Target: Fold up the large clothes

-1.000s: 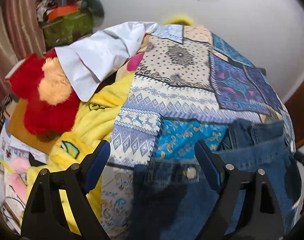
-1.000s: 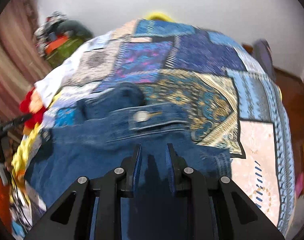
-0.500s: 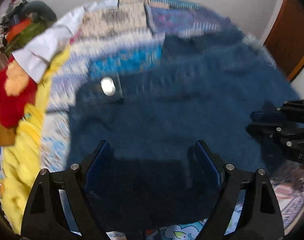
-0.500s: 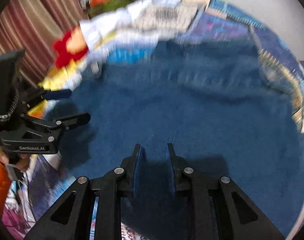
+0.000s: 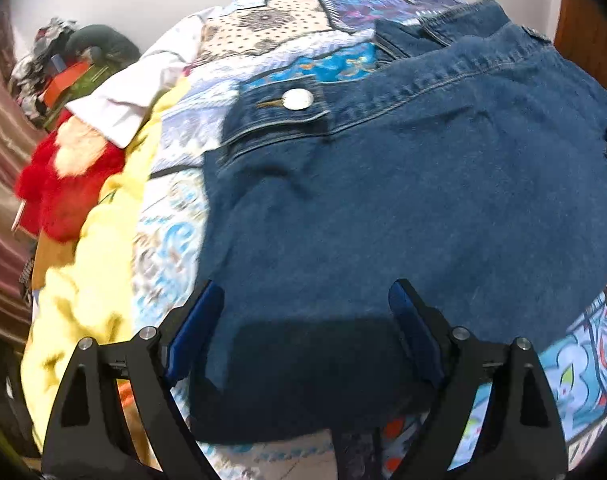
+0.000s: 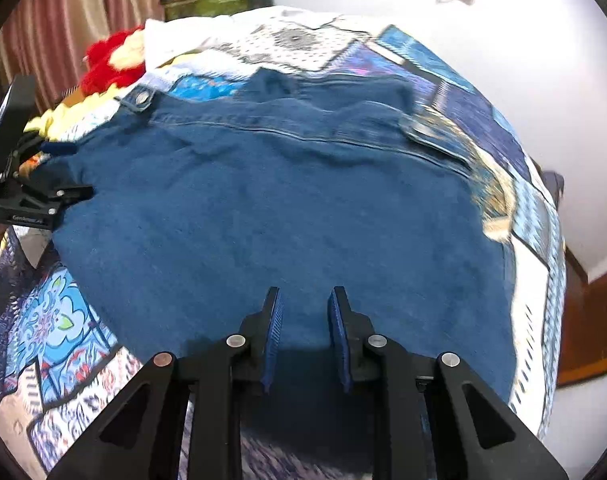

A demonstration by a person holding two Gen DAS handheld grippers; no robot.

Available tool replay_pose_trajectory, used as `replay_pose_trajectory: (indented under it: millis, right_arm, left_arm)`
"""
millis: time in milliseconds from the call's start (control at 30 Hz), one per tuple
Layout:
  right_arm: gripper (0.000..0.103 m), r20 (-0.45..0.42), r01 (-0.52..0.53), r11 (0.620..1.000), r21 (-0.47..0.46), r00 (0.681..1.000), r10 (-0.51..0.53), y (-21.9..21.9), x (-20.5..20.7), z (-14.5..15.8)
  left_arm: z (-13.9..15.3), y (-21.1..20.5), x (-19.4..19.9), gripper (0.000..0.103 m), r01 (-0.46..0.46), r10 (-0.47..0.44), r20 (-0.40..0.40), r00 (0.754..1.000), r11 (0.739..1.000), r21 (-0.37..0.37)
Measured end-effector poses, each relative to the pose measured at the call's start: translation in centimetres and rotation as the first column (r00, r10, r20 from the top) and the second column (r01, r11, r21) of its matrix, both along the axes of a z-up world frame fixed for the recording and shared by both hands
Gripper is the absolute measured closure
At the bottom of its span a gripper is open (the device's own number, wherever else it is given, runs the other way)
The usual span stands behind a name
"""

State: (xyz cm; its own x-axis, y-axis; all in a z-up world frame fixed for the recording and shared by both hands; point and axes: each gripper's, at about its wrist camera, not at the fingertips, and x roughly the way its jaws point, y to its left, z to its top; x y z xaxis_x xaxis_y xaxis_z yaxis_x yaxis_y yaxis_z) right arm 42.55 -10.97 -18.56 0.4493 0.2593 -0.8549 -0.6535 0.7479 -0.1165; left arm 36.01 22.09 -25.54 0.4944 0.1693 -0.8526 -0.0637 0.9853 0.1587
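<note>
A large blue denim jacket (image 5: 403,200) lies spread flat on a patchwork bedspread (image 5: 175,232), a metal button (image 5: 297,100) on its cuff at the far left. It also shows in the right wrist view (image 6: 283,208). My left gripper (image 5: 305,320) is wide open over the jacket's near left edge, holding nothing. My right gripper (image 6: 303,320) hovers over the jacket's near edge with its jaws a narrow gap apart and nothing between them. The left gripper also shows at the left of the right wrist view (image 6: 43,200).
A yellow blanket (image 5: 95,280), a red plush toy (image 5: 63,184) and a white cloth (image 5: 143,92) lie along the bed's left side. Cluttered boxes (image 5: 71,76) stand at the back left. White wall behind; wooden furniture (image 5: 583,32) at right.
Both grippers have pulled back toward the near edge of the bed. The jacket now lies spread flat, and the right gripper's jaws have parted slightly.
</note>
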Motion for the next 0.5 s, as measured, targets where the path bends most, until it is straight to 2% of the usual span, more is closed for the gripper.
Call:
replay_pose_trajectory:
  millis: [100,133,200,267,367,400,433,467,500]
  right_arm:
    - [0.083,-0.057,0.019,0.997,0.074,0.998,-0.015,-2.5,0.1,1.0]
    - [0.083,-0.042,0.031,0.998,0.062,0.999,-0.029,-2.9,-0.2,1.2]
    - [0.08,0.032,0.067,0.997,-0.04,0.997,-0.066,-3.6,-0.7,1.2]
    - [0.069,0.049,0.074,0.996,-0.047,0.996,-0.072,-5.0,-1.2,1.2]
    - [0.066,0.06,0.121,0.991,-0.058,0.991,-0.117,-7.2,-1.6,1.4]
    - [0.049,0.08,0.145,0.986,-0.076,0.987,-0.139,-7.9,-1.8,1.4]
    - [0.036,0.096,0.168,0.983,-0.079,0.982,-0.16,-8.7,-1.9,1.5]
    - [0.018,0.115,0.199,0.977,-0.077,0.975,-0.189,-9.6,-2.0,1.6]
    - [0.014,0.119,0.223,0.972,-0.073,0.97,-0.213,-10.6,-2.1,1.5]
  left_arm:
    - [0.5,1.5,-1.5,0.013,-0.046,0.046,0.014,0.999,0.999,-0.027]
    - [0.5,1.8,-1.9,0.013,-0.062,0.062,0.015,0.998,0.998,-0.028]
    - [0.5,2.9,-2.9,0.009,-0.089,0.09,0.017,0.996,0.994,-0.059]
    - [0.5,3.8,-3.4,0.009,-0.122,0.124,0.022,0.992,0.989,-0.089]
    - [0.4,4.6,-4.5,0.009,-0.162,0.164,0.026,0.986,0.985,-0.057]
    - [0.4,4.9,-5.0,0.009,-0.167,0.169,0.028,0.985,0.984,-0.057]
    - [0.5,5.1,-5.5,0.009,-0.175,0.177,0.028,0.984,0.983,-0.06]
    - [0.5,5.2,-5.8,0.009,-0.183,0.184,0.027,0.982,0.981,-0.059]
    - [0.5,5.4,-6.4,0.009,-0.19,0.192,0.025,0.981,0.98,-0.051]
